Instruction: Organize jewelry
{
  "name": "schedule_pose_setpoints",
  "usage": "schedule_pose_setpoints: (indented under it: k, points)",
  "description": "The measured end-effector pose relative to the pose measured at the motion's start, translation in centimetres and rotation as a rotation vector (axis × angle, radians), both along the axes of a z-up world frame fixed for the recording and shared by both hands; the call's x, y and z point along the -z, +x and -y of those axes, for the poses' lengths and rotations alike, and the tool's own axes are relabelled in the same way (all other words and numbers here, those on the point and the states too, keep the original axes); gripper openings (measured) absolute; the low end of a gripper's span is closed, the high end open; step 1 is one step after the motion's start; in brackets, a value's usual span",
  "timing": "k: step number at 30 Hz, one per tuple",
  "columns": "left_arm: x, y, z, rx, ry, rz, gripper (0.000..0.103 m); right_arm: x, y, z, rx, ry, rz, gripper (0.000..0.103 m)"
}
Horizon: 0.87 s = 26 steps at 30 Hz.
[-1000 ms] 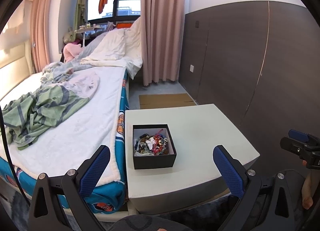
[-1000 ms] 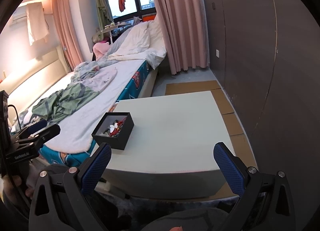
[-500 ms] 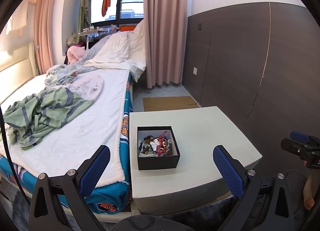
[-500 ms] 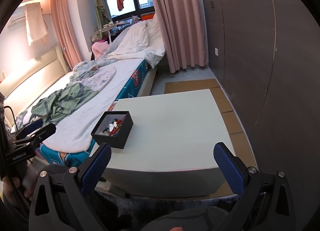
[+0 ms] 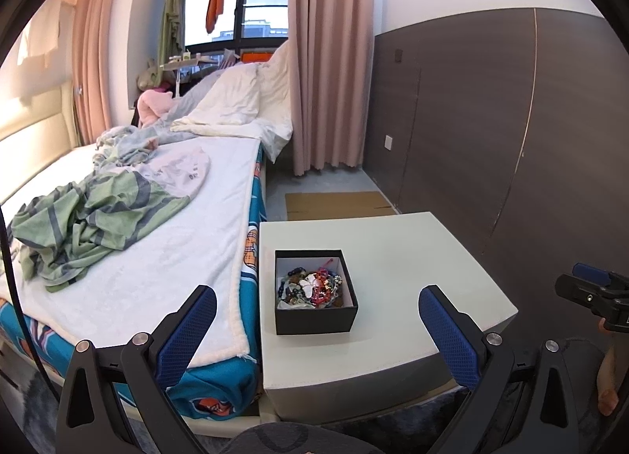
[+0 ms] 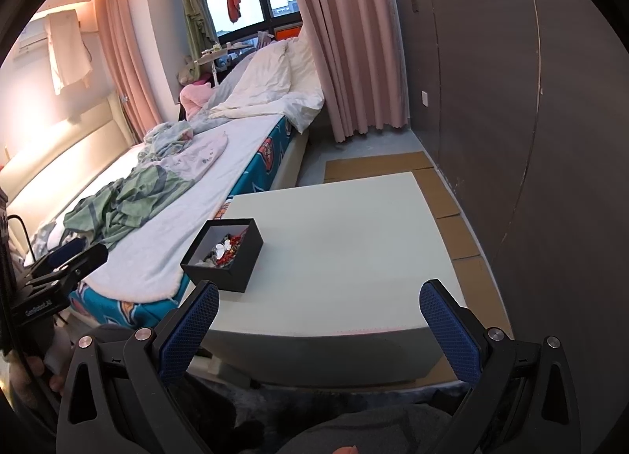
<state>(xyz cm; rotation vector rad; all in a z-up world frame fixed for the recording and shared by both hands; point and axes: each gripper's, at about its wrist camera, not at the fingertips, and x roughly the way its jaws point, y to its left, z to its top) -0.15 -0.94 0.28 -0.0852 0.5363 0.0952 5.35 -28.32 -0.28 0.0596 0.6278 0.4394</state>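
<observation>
One open black square cardboard box (image 5: pixel 315 310) sits on the pale low square table (image 5: pixel 412 257), near the table's edge that runs just beside the bed (image 5: pixel 137 241). Inside it lies a tangled heap of jewelry (image 5: pixel 312 289): dark bead strands, red and pink pieces, and a white flower-shaped piece on top; the box's lining is light. From the right wrist view the same box (image 6: pixel 224 257) shows its dark outer walls and the jewelry (image 6: pixel 224 249) piled toward one side. Left gripper (image 5: pixel 314 330) hovers short of the box, blue-padded fingers (image 5: pixel 186 330) spread wide, holding nothing. Right gripper (image 6: pixel 320 330) hangs before the table's near edge, likewise spread wide and empty.
</observation>
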Motion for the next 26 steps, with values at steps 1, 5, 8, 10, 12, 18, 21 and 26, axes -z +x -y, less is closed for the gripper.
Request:
schedule_pose_setpoints:
  k: [1, 5, 8, 10, 12, 18, 21, 26]
  points:
    - [0.0, 0.0, 0.0, -0.001, 0.003, 0.001, 0.102, 0.0, 0.0, 0.0, 0.001, 0.004, -0.001, 0.103]
    - [0.0, 0.0, 0.2, -0.001, 0.015, 0.007, 0.102, 0.0, -0.2, -0.2, 0.001, 0.010, -0.004, 0.103]
    - [0.0, -0.1, 0.1, -0.006, 0.016, 0.012, 0.102, 0.1, -0.1, -0.1, 0.003, 0.009, -0.005, 0.103]
    - [0.1, 0.0, 0.1, -0.012, 0.019, 0.009, 0.102, 0.1, -0.1, -0.2, 0.002, 0.009, -0.008, 0.103]
    - [0.1, 0.1, 0.1, -0.012, 0.022, 0.007, 0.102, 0.2, -0.2, -0.5, 0.001, 0.003, -0.010, 0.103]
    - [0.1, -0.1, 0.0, -0.016, 0.025, 0.016, 0.102, 0.1, -0.1, -1.4, -0.001, -0.019, -0.019, 0.103]
    - [0.2, 0.0, -0.2, -0.014, 0.023, 0.012, 0.102, 0.1, -0.3, -1.7, 0.001, -0.016, -0.023, 0.103]
    - [0.3, 0.0, -0.5, -0.023, 0.024, 0.016, 0.102, 0.2, -0.1, -2.0, 0.007, -0.022, -0.027, 0.103]
